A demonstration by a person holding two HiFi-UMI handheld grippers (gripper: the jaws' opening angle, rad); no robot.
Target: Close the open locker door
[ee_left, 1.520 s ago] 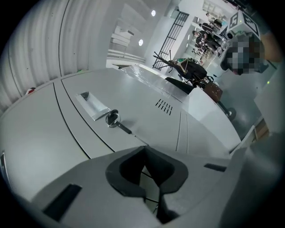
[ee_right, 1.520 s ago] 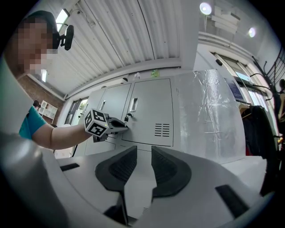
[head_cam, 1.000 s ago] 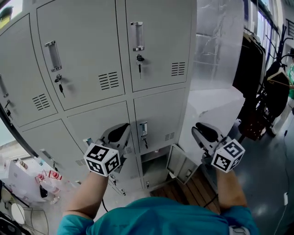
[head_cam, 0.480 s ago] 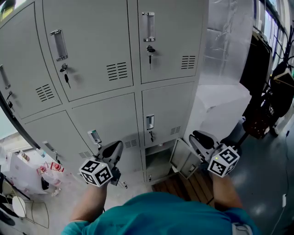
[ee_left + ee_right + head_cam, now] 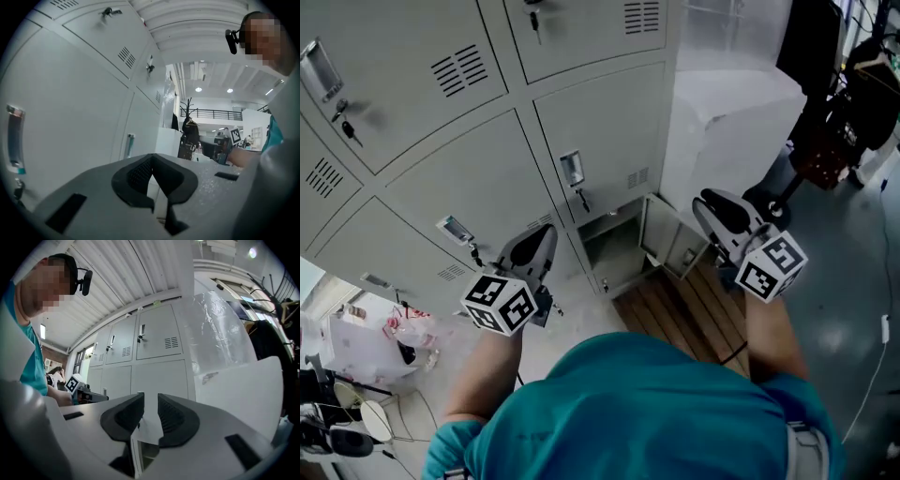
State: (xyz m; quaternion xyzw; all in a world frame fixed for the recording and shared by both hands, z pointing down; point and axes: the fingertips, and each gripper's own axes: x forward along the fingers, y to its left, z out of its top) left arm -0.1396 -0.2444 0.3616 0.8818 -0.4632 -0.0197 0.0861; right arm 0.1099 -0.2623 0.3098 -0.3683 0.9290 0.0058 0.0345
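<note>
Left fingers (image 5: 136, 176) together, right fingers (image 5: 124, 416) slightly apart, empty; grey bottom locker door (image 5: 661, 234) swung open.

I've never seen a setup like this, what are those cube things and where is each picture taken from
A person in a teal shirt holds a two-jaw gripper in each hand; the marker cubes are part of them. The head view looks down from the person's head; each gripper view looks along that gripper's jaws. Ahead stand grey lockers; one bottom locker door hangs open. The left gripper is shut, the right gripper slightly open; neither holds anything.
</note>
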